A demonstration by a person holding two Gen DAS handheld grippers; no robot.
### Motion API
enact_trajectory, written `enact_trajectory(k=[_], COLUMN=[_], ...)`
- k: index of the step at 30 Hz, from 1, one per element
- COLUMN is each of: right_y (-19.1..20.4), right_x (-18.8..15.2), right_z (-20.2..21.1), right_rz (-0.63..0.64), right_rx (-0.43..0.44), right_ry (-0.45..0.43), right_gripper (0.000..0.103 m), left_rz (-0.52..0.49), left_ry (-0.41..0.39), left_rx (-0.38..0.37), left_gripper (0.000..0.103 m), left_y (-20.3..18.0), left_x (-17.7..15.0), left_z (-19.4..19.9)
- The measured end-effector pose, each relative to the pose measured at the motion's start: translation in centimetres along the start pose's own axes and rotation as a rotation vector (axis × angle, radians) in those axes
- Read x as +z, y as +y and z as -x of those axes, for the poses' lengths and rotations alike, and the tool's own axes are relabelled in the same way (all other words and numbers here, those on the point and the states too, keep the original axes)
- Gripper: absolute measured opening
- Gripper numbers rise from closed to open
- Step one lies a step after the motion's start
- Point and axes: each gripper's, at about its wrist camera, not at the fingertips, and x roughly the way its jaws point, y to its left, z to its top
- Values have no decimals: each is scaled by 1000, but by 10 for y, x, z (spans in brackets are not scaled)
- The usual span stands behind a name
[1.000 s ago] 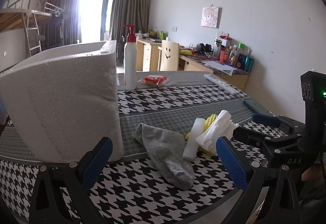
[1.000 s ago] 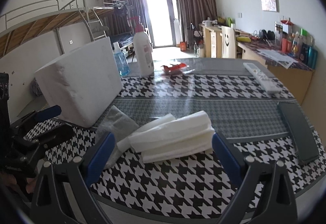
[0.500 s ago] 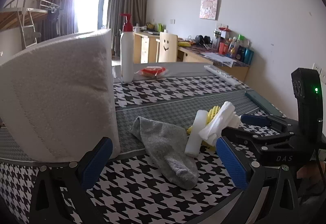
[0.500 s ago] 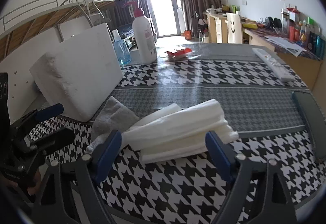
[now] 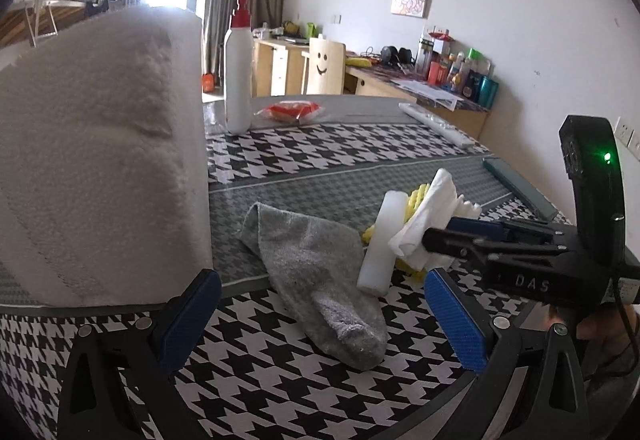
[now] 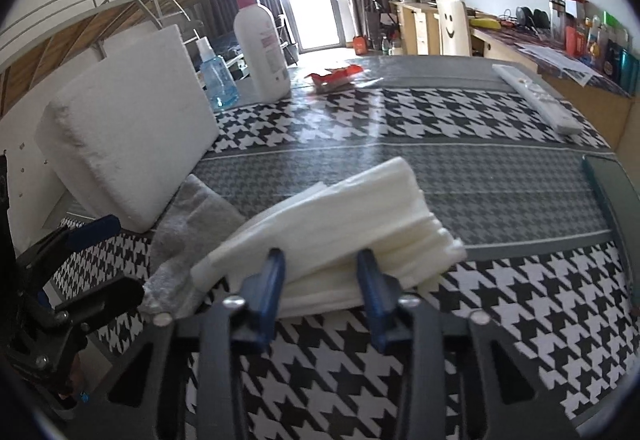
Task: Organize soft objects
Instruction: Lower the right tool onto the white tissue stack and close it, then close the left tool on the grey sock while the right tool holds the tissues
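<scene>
Two grippers work the near edge of a houndstooth tablecloth (image 6: 500, 304) where we are sorting soft things. Our right gripper (image 6: 322, 272) is closing its blue pads around a folded white cloth (image 6: 360, 208), which lies between the jaws at the cloth's near edge; from the left wrist view the pads appear to meet it, with the cloth bunched at the fingertips. Our left gripper (image 5: 320, 314) stands wide open and holds nothing, its jaws straddling the toe end of a grey sock (image 5: 320, 272) that lies flat on the tablecloth. Just left of the folded white cloth lies a white foam roll (image 5: 382, 240), touching it, and a yellow sponge (image 5: 414, 198) shows behind and beneath that cloth. The grey sock lies left of the roll, its near end just beside it. Left of the sock, a large white foam block (image 6: 128, 144) stands tilted on its edge. Well beyond the folded white cloth, at the far side of the table, stand a white pump bottle (image 6: 262, 48) and a blue spray bottle (image 6: 216, 78), with a red packet (image 6: 336, 74) to their right and a white remote (image 6: 536, 102) toward the right edge.
</scene>
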Motion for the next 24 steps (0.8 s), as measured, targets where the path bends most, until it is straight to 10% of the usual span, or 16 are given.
enact_trajectory(k=[8, 24], right_y=[-16, -36], right_x=[-1, -2], right_z=[7, 17], right_rz=[-14, -64], right_rx=[-27, -75], right_ry=[-7, -21], right_gripper=[13, 13], left_rz=[15, 31], left_ry=[36, 121], left_rx=[1, -22], left_gripper=[102, 73], left_y=[2, 6], left_x=[-2, -9], left_z=[-7, -17])
